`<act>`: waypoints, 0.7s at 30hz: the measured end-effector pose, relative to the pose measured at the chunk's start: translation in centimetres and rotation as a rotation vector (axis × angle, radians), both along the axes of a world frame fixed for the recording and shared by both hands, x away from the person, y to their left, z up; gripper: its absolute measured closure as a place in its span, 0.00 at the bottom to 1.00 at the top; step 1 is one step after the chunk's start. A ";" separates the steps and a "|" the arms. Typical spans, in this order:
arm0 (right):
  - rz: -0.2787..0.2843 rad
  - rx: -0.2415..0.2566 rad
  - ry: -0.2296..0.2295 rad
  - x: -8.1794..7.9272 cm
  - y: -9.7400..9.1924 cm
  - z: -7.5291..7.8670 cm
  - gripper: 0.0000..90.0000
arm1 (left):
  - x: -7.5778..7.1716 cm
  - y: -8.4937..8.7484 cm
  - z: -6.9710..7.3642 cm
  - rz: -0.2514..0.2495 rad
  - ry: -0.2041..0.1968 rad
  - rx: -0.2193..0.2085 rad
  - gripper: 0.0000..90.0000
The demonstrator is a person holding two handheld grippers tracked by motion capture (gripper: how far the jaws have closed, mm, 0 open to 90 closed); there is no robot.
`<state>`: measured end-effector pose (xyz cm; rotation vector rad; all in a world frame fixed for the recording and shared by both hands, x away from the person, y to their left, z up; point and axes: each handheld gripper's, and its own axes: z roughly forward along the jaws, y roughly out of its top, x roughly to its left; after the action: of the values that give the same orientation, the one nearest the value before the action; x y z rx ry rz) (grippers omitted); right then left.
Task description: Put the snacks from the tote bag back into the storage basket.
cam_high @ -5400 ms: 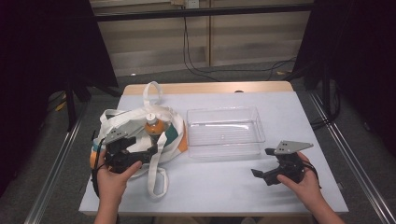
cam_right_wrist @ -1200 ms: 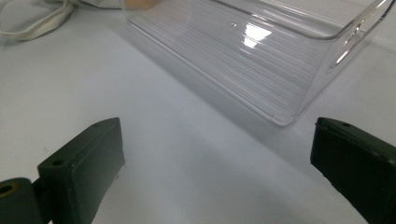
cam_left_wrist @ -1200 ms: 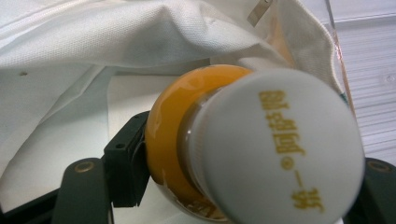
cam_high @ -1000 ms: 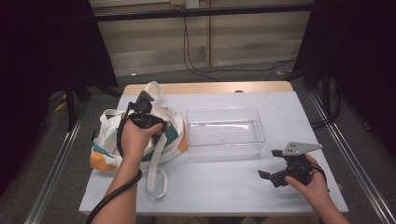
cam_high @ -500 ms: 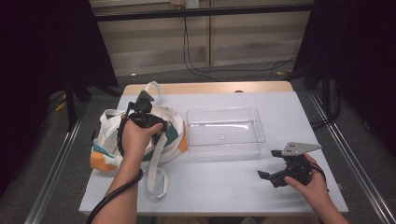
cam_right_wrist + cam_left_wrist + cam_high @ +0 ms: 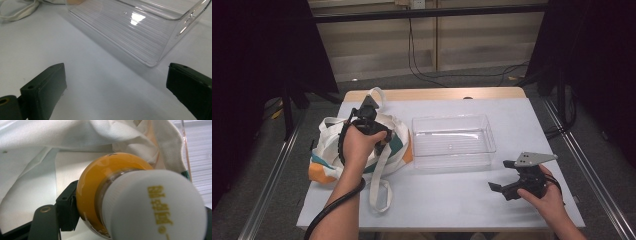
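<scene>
My left gripper (image 6: 373, 131) reaches down into a white cloth bag (image 6: 328, 150) with orange and teal patches at the table's left. In the left gripper view it (image 6: 137, 220) is shut on an orange bottle (image 6: 97, 187) just below its white cap (image 6: 155, 205), which bears yellow print. The jaws have just closed slightly tighter on the bottle. White bag cloth (image 6: 50, 140) lies all round it. My right gripper (image 6: 506, 176) rests low at the front right, open, with bare table between its jaws (image 6: 115, 95).
A clear plastic tray (image 6: 453, 150) stands mid-table between the bag and my right gripper, its near corner (image 6: 150, 60) close ahead of the right jaws. The bag's strap (image 6: 379, 192) loops toward the front edge. Metal rails run along both table sides.
Since the oldest frame my left hand has moved from the bag's near side up over its mouth. Over the last second neither hand has moved.
</scene>
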<state>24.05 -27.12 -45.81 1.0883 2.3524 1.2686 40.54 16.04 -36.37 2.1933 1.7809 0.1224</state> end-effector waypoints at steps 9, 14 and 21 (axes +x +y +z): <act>-0.008 0.002 0.000 0.0 -0.2 -0.1 0.03 | 0.1 0.6 0.7 -0.002 0.024 -0.020 0.34; -0.006 0.003 0.000 0.0 -0.2 0.0 0.03 | 0.0 0.8 2.0 -0.022 0.016 -0.004 0.34; -0.004 0.003 -0.001 0.0 -0.1 0.0 0.03 | -0.2 0.8 3.8 -0.045 0.014 0.013 0.34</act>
<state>24.04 -27.26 -45.81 1.0926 2.3473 1.2710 40.33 16.88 -32.60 2.2470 1.7412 0.1085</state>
